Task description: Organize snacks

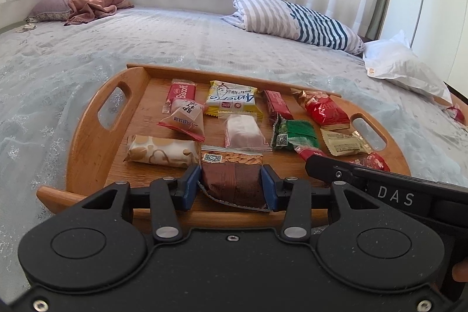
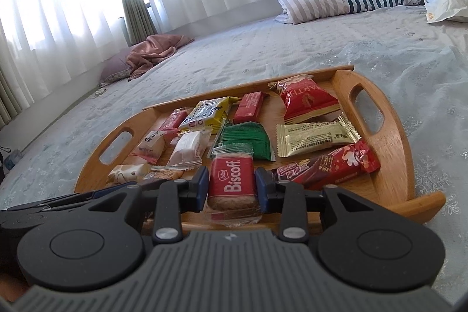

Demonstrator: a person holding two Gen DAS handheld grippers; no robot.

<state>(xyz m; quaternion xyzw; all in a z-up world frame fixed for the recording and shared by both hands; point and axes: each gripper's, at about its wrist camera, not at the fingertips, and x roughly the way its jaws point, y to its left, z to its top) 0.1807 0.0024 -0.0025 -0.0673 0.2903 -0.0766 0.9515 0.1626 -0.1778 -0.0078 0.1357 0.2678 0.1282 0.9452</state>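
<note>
On one tray [image 1: 87, 136], two Biscoff packets [image 1: 177, 94] [image 2: 232, 180].

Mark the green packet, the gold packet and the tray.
green packet [image 2: 248, 141], right wrist view, middle of its face
gold packet [image 2: 316, 138], right wrist view, middle of its printed side
tray [image 2: 393, 133], right wrist view, right handle rim

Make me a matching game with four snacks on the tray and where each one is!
Snacks:
1. brown almond packet
2. Biscoff biscuit
3. green packet
4. gold packet

Places:
A. between the right gripper pads
B. middle of the wooden tray
C. between the left gripper pads
D. beside the tray's right handle

Pairs: 1-C, 2-A, 3-B, 4-D
</note>
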